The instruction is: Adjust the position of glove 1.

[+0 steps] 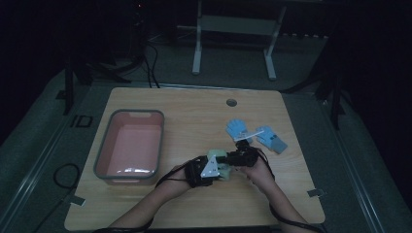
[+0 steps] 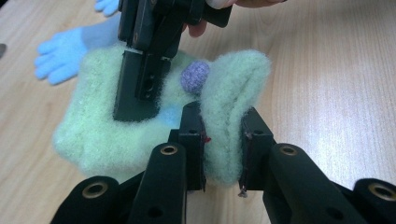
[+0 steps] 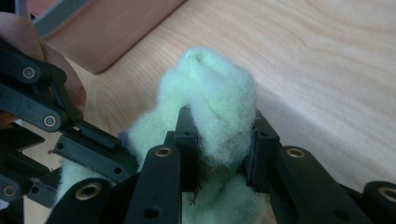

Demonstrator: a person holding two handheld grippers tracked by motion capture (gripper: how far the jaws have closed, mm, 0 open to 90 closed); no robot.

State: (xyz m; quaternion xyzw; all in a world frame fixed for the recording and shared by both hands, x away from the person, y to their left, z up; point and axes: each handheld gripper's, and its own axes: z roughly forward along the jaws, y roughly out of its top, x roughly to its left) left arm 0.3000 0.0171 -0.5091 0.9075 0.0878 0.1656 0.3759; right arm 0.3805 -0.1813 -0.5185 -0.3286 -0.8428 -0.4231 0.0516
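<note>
Fuzzy grip, left: the left gripper [image 2: 223,140] is clenched on a raised fold of the pale green fleece glove [image 2: 140,126], one jaw on each side of the fold.
Fuzzy grip, right: the right gripper [image 3: 223,140] is clamped on another bunched-up part of the same glove [image 3: 210,107], fleece bulging above its jaws.
Left gripper view extra: the right gripper [image 2: 140,88] comes down from the top onto the flat part of the glove; a small purple pompom [image 2: 194,77] sits on the fleece just beside the pinched fold.
Right gripper view extra: the left gripper [image 3: 88,149] enters from the left, touching the fleece, with the pink tub [image 3: 107,32] behind it.
High view: both grippers [image 1: 221,167] [image 1: 240,156] meet over the glove [image 1: 217,155] near the middle of the table [image 1: 194,116], toward the person's edge.
Long axis: cannot tell; the glove is crumpled between the two holds.
Look: soft, woolly, light green, thick pile.
Farther out: two blue gloves [image 1: 237,128] [image 1: 271,139] lie beyond the grippers, the tub [image 1: 109,145] well to the left.
</note>
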